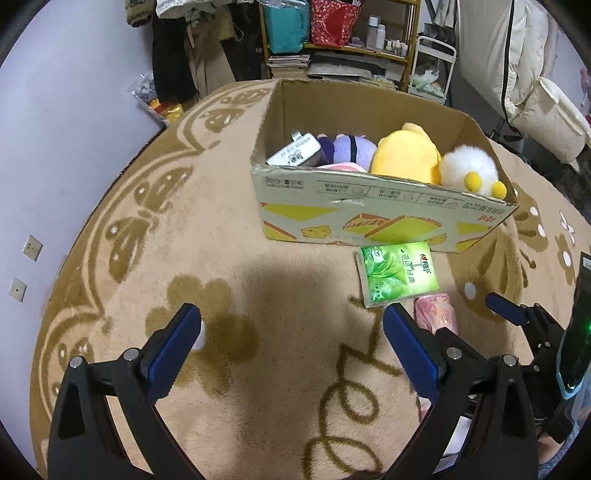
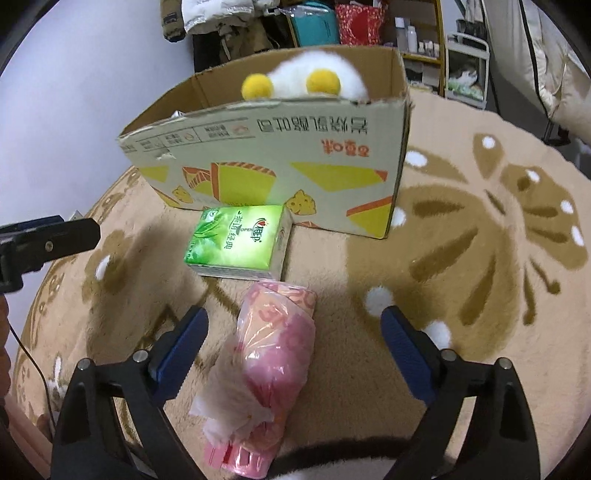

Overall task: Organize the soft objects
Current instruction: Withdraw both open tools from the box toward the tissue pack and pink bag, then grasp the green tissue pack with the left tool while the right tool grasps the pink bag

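Note:
An open cardboard box (image 1: 369, 210) stands on the carpet; it also shows in the right wrist view (image 2: 277, 155). Inside lie a yellow plush (image 1: 404, 155), a white plush with yellow feet (image 1: 467, 168), a purple plush (image 1: 351, 149) and a small pack (image 1: 295, 151). A green tissue pack (image 1: 399, 273) lies in front of the box, seen too in the right wrist view (image 2: 240, 238). A pink plastic-wrapped roll (image 2: 273, 354) lies between my right gripper's open fingers; my right gripper (image 2: 293, 332) is empty. My left gripper (image 1: 293, 325) is open and empty over bare carpet.
A beige patterned carpet (image 1: 184, 258) covers the floor. A wall (image 1: 55, 129) is at the left. Shelves with bags and bottles (image 1: 332, 33) stand behind the box. White bedding (image 1: 535, 74) is at the far right.

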`<control>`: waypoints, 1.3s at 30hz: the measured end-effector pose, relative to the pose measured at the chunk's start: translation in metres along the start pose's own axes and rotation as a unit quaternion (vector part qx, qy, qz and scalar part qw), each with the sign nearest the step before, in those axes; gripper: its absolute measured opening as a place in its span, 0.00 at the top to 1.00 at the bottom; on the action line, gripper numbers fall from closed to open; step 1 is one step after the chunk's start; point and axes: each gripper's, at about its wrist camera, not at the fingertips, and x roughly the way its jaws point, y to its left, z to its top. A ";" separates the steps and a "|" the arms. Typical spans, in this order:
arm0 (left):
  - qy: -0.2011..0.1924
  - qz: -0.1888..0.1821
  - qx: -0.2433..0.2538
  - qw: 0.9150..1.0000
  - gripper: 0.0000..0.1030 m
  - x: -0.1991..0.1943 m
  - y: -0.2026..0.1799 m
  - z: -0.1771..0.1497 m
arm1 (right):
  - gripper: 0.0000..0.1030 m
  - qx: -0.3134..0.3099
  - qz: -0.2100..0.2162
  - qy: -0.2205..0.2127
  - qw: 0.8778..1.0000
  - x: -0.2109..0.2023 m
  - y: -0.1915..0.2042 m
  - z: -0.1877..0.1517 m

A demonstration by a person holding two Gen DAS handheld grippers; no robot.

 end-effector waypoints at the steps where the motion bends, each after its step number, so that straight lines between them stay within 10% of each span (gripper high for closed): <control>1: 0.003 -0.002 0.000 1.000 0.05 0.003 -0.001 0.000 | 0.10 0.002 0.004 0.004 1.000 0.003 -0.001 0.001; 17: 0.027 -0.056 0.003 0.998 0.05 0.029 -0.015 0.013 | 0.70 0.018 0.039 0.038 0.998 0.023 -0.006 0.002; 39: 0.044 -0.077 0.006 0.996 0.05 0.059 -0.037 0.014 | 0.74 0.042 0.005 0.023 0.999 0.001 -0.033 0.009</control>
